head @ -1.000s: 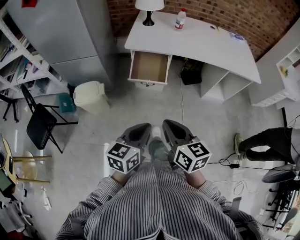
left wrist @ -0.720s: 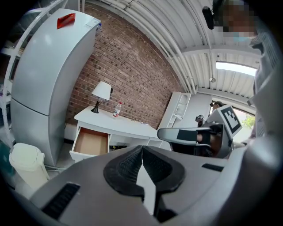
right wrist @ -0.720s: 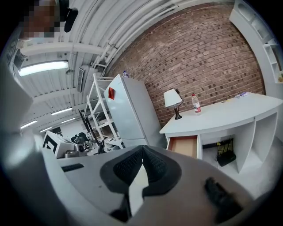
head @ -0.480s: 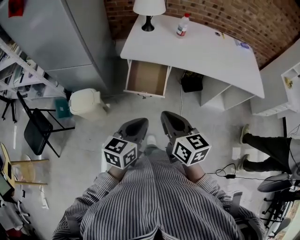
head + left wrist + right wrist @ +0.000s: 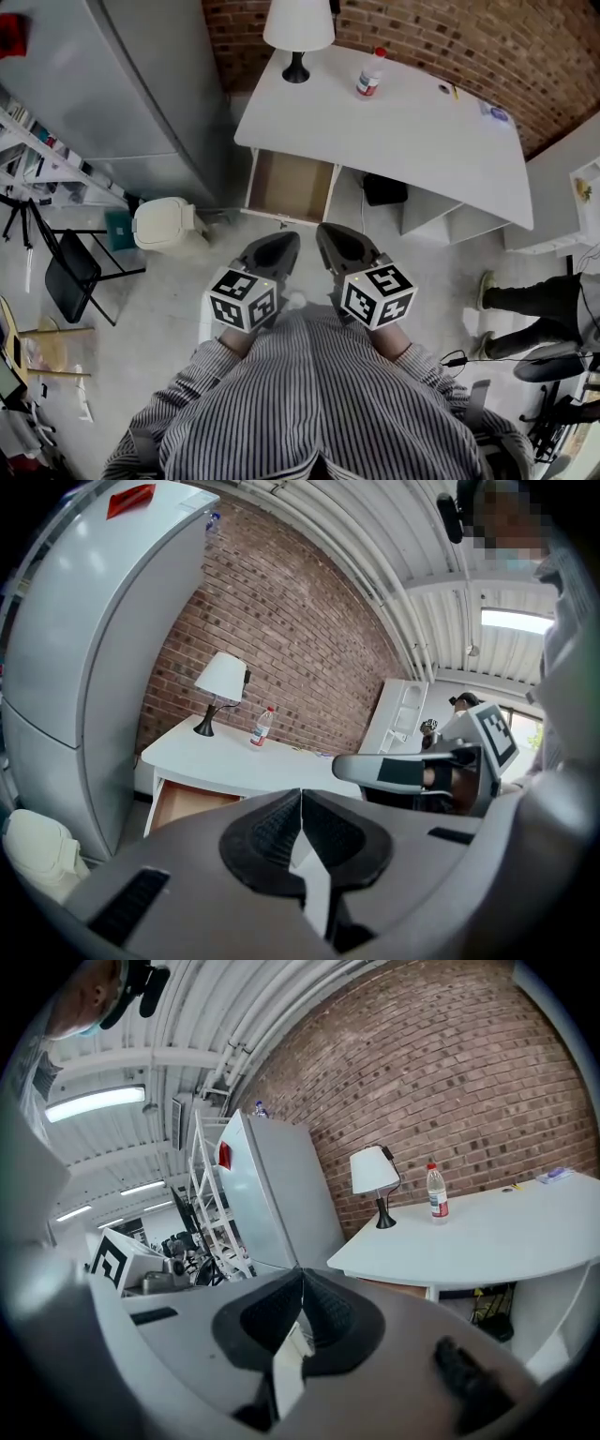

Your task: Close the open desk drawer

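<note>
Now, drawer (image 5: 291, 186): it sticks out open from the left end of the white desk (image 5: 412, 122), well apart from both grippers.
Left gripper (image 5: 284, 242): jaws pressed together, nothing in them.
Right gripper (image 5: 328, 234): same, squeezed together and empty.
Our step: we think we should walk closer, put the tips flat on the drawer front and push straight.
Views: the head view looks down into the drawer; the left gripper view shows only a brown slice.

We log an office-workshop: brick wall (image 5: 469, 37) along the top, white desk (image 5: 422, 122) with lamp (image 5: 298, 23) upper centre, shelving (image 5: 28, 150) and folding chair (image 5: 70, 272) at left.
</note>
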Demonstrator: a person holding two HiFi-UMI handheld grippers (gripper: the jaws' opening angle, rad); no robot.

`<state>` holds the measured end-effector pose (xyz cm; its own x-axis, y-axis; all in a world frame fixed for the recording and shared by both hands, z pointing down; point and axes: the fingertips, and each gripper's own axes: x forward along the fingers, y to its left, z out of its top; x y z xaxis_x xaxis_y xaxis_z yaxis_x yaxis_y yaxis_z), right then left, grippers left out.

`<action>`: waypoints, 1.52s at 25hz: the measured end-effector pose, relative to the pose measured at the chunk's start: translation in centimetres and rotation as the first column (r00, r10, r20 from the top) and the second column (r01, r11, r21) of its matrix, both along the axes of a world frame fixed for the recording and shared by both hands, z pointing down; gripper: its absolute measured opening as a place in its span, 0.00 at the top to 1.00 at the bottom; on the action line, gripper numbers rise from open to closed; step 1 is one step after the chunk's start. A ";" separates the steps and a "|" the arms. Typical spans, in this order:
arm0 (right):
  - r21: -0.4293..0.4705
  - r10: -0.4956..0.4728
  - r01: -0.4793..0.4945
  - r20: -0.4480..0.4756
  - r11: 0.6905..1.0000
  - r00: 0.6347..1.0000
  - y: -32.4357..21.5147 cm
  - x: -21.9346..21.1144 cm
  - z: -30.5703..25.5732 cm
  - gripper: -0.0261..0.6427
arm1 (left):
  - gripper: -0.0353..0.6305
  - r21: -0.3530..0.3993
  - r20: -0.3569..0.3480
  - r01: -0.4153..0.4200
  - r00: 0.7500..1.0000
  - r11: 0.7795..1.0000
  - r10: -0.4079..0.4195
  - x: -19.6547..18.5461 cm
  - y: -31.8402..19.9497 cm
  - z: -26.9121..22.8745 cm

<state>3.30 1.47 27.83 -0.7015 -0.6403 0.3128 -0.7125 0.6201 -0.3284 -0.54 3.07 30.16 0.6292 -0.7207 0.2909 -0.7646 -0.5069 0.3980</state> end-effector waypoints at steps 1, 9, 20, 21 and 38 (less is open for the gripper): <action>0.005 0.006 -0.006 0.000 1.000 1.000 -0.8 0.2 0.0 0.94 | 0.92 -0.003 -0.001 0.005 1.000 1.000 -0.005 0.1 -0.8 0.1; 0.001 0.054 -0.054 0.029 0.999 0.998 -4.6 1.4 0.6 0.94 | 0.92 -0.028 -0.029 0.044 0.999 0.999 -0.045 -0.5 -4.2 1.0; -0.008 0.159 -0.159 0.066 0.987 0.985 -5.9 2.1 0.6 0.94 | 0.92 -0.049 -0.015 0.026 1.000 0.998 -0.027 -1.7 -5.5 1.4; -0.010 0.164 -0.164 0.069 0.986 0.984 -6.0 2.0 0.6 0.94 | 0.92 -0.050 -0.012 0.018 1.000 0.999 -0.019 -1.8 -5.8 1.4; -0.090 0.128 -0.126 0.020 0.988 0.992 -7.3 -2.6 2.9 0.94 | 0.92 -0.110 -0.002 -0.048 0.999 0.993 0.048 -5.5 -9.2 2.2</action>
